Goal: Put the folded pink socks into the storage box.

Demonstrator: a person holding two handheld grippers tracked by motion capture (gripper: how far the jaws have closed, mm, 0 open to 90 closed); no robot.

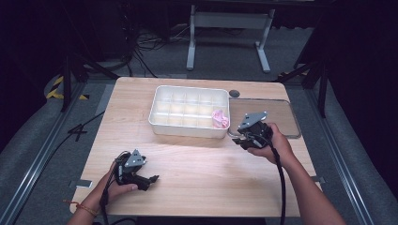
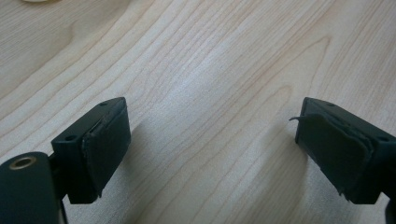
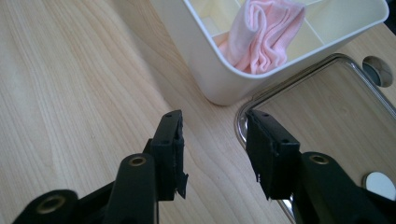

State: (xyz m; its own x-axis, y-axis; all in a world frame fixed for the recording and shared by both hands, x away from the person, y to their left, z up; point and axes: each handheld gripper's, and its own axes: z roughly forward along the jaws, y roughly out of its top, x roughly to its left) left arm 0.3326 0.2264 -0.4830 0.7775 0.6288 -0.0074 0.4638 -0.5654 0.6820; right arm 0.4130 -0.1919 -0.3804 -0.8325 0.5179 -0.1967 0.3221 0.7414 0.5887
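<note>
While the wooden table (image 1: 197,164) carries everything, its biggest load is a white divided tray (image 1: 189,111) set toward the far edge, and a crumpled pink cloth (image 1: 219,119) sits in the tray's near right corner compartment; the other compartments look bare. Just right of the tray lies a flat clear lid with a shiny rim (image 1: 272,119), its corner close against the tray's wall. The right gripper (image 1: 240,138) hovers over the lid's near left corner, jaws parted a moderate way and holding nothing; in the right gripper view the cloth (image 3: 261,35) lies ahead of the jaws and apart from them, with the tray wall (image 3: 205,70) between. The left gripper (image 1: 151,180) rests low near the table's front left, jaws spread wide and empty over bare wood (image 2: 205,93), well apart from the cloth.
</note>
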